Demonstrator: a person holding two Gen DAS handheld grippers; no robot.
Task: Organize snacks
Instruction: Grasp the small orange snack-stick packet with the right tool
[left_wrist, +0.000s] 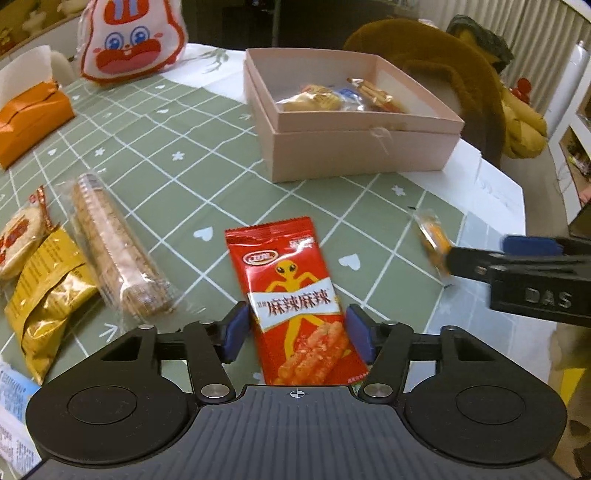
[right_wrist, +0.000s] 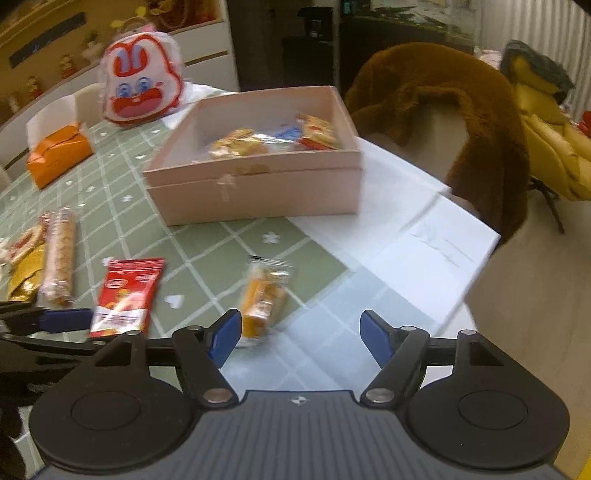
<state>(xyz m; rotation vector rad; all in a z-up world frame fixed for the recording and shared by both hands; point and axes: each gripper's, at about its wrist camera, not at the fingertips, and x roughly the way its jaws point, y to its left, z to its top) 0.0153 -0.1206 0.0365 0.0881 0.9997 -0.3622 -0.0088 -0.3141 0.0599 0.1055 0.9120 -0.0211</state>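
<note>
A red snack packet (left_wrist: 295, 306) lies flat on the green checked tablecloth (left_wrist: 177, 192), between the blue pads of my left gripper (left_wrist: 298, 332). The pads stand close to its two long edges and the packet looks undeformed. My right gripper (right_wrist: 301, 334) is open over the table's near right corner. A small orange snack packet (right_wrist: 264, 299) lies just ahead of its left finger, not between the pads. The open pink box (left_wrist: 354, 151) stands further back and holds several wrapped snacks. Each gripper shows at the side of the other view: the right gripper (left_wrist: 480, 253), the left gripper (right_wrist: 55, 328).
A clear-wrapped biscuit roll (left_wrist: 118, 251), a gold packet (left_wrist: 48, 295) and a rice-cracker packet (left_wrist: 18, 236) lie at the left. An orange tissue box (left_wrist: 33, 118) and a rabbit-face bag (left_wrist: 133, 40) sit at the back. A brown fur coat (right_wrist: 461, 110) hangs on a chair beyond the table's right edge.
</note>
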